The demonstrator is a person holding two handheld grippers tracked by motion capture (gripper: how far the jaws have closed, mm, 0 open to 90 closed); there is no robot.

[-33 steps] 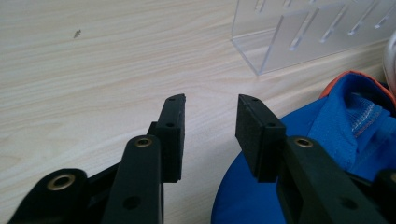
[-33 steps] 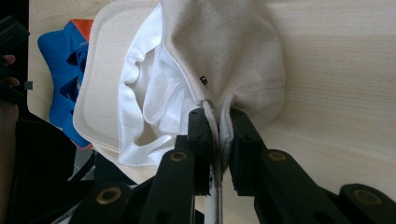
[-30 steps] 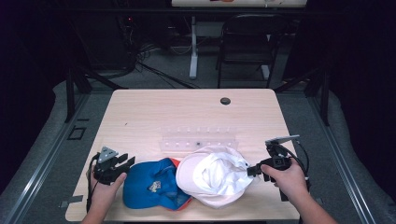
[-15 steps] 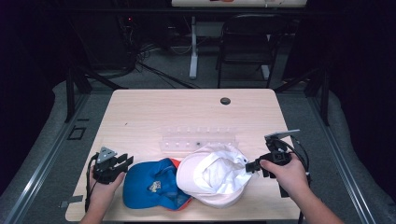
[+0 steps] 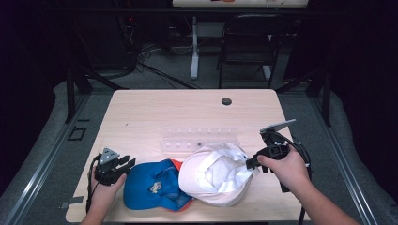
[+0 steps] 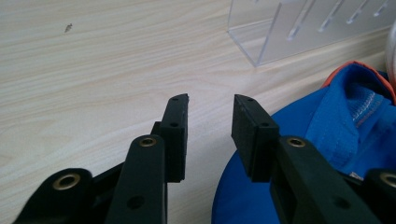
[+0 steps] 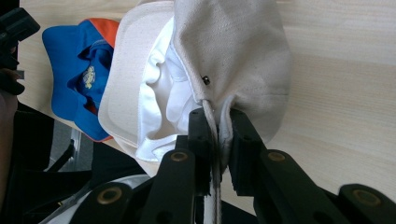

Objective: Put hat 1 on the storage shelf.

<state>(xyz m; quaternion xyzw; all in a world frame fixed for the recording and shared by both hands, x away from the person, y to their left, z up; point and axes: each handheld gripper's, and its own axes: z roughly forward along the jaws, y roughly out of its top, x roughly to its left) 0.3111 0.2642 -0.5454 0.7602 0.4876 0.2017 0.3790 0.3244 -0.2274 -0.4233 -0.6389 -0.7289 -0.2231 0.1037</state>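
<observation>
Spanning the frame, the table (image 5: pixel 155 112) carries two caps along its near edge, with a clear rack (image 5: pixel 199 139) just behind them, its slots showing nothing inside. A white cap (image 5: pixel 213 173) lies at near centre-right, its crown gathered toward the right and its brim (image 7: pixel 122 93) toward the blue cap; its long axis runs left to right across the table. The right gripper (image 7: pixel 217 122) is clamped on a fold of that crown, cloth pinched tight between its pads, lifting that side. A blue cap (image 5: pixel 150 185) with orange trim lies beside it on the left, partly tucked under the white brim, inner side up. At the blue cap's left edge sits the left gripper (image 6: pixel 211 122), jaws narrowed but apart, having just been closing with nothing between them, bare wood in the gap. A dark grommet (image 5: pixel 226 101) marks the table's far side.
</observation>
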